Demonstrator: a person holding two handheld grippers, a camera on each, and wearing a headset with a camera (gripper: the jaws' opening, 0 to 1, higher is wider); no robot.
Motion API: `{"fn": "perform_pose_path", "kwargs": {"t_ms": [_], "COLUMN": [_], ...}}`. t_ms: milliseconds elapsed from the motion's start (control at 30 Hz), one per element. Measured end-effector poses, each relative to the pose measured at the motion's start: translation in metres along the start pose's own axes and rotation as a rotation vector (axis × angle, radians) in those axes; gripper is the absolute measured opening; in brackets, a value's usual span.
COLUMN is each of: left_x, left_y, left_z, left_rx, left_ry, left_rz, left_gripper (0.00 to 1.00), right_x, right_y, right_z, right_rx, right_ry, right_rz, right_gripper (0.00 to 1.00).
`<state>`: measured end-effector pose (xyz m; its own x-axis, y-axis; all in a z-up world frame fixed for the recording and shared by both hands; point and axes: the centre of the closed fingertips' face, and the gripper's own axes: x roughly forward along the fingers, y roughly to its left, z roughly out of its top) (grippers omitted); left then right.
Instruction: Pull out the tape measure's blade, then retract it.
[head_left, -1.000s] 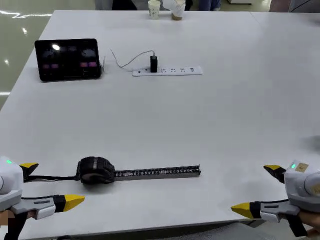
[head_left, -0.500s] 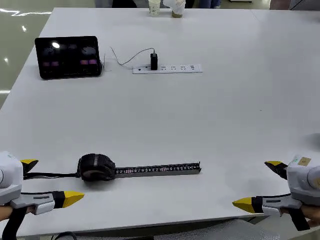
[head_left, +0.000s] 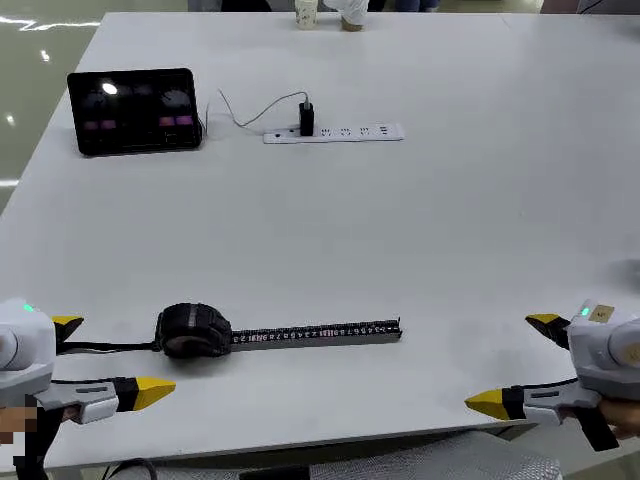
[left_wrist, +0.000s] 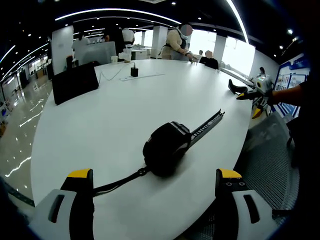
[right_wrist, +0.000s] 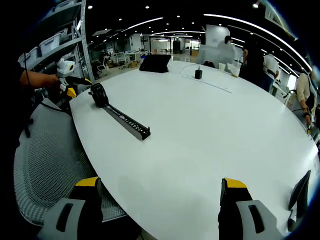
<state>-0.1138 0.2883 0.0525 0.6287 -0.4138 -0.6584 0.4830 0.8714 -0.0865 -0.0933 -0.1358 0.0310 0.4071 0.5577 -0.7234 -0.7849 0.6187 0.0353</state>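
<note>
- L gripper: low at the near left edge of the table. Jaws spread wide, nothing in them. Yellow tips point toward the tape.
- R gripper: low at the near right edge. Jaws spread wide too, nothing in them. It is well away from the tape.
- Grey mesh seat: just under the near table edge.
- Tape measure: black case lies on the table near the front, left of the middle, just past the L gripper. No gripper touches it.
- Black strap: runs from the case toward the L gripper and goes in between its two tips.
- Blade: pulled out, flat on the table. It goes from the case toward the right. Its end hook stops about mid table, far from the R gripper.
- Power strip: white, far back, w/ a black plug in it and a thin white wire going left.
- Tablet: dark screen, stands at the far left, near the wire's end.
- Cups: at the far edge.
</note>
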Motion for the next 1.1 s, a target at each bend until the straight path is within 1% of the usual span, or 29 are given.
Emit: {"fn": "perform_pose_path", "kwargs": {"t_ms": [100,267,400,500,567,633,767,833,933,1000,1100], "left_x": [0.007,0.014,0.019,0.023,0.026,0.028,0.032,0.035,0.037,0.039,0.042], "left_y": [-0.009,-0.020,-0.030,-0.037,-0.041,-0.043,-0.044,-0.045,-0.044,-0.046,-0.051], "left_z": [-0.002,0.001,0.006,0.010,0.013,0.016,0.021,0.021,0.022,0.023,0.026], "left_rx": [0.009,0.005,-0.009,-0.014,-0.010,-0.011,-0.043,-0.046,-0.049,-0.064,-0.071], "left_ry": [0.024,0.019,0.007,-0.001,-0.007,-0.016,-0.034,-0.032,-0.041,-0.047,-0.051], "left_rz": [-0.006,-0.016,-0.037,-0.047,-0.048,-0.041,-0.023,-0.011,-0.002,0.003,0.011], "left_gripper": [0.99,0.99,0.99,0.99,0.99,0.99,0.99,0.99,0.99,0.99,0.99], "right_x": [0.003,0.009,0.014,0.017,0.020,0.023,0.028,0.031,0.035,0.038,0.042], "right_y": [0.001,0.000,0.003,0.004,0.006,0.008,0.010,0.011,0.014,0.015,0.017], "right_z": [0.004,0.007,0.009,0.007,0.006,0.008,0.012,0.015,0.020,0.023,0.027], "right_rx": [-0.028,-0.073,-0.102,-0.152,-0.177,-0.192,-0.218,-0.226,-0.250,-0.263,-0.279], "right_ry": [0.015,0.034,0.053,0.090,0.104,0.114,0.129,0.132,0.137,0.139,0.144], "right_rz": [0.012,0.031,0.051,0.061,0.073,0.088,0.109,0.115,0.129,0.138,0.151], "right_gripper": [0.99,0.99,0.99,0.99,0.99,0.99,0.99,0.99,0.99,0.99,0.99]}}
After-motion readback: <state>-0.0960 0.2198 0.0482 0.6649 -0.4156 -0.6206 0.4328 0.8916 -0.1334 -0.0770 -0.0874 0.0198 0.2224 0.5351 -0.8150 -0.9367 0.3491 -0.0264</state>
